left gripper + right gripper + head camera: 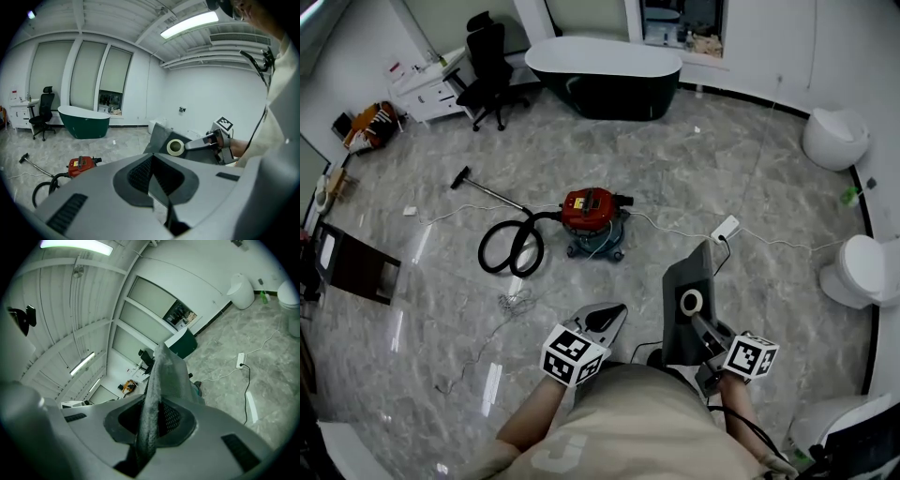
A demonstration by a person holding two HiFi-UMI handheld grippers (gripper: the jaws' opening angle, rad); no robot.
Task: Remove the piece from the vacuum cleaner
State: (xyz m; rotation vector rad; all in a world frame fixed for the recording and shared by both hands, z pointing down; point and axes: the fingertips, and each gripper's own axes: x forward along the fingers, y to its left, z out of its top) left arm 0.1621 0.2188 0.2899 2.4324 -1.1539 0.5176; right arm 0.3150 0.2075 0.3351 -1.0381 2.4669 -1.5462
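Note:
The red vacuum cleaner [592, 217] stands on the marble floor, its black hose [511, 246] coiled to its left and its wand [487, 192] lying beyond. A flat dark grey piece [684, 309] with a pale round ring [691, 302] is clamped edge-on in my right gripper [698, 321], held up well in front of the vacuum. In the right gripper view the piece [161, 380] rises from between the jaws. My left gripper [614, 314] is shut and empty beside it. The left gripper view shows the vacuum [80, 165] at lower left and the piece [161, 138].
A dark bathtub [605, 70] and an office chair [492, 61] stand at the far wall. White toilets [834, 136] [862, 272] line the right side. A power strip [725, 228] with white cable lies right of the vacuum. A dark frame [356, 267] sits at left.

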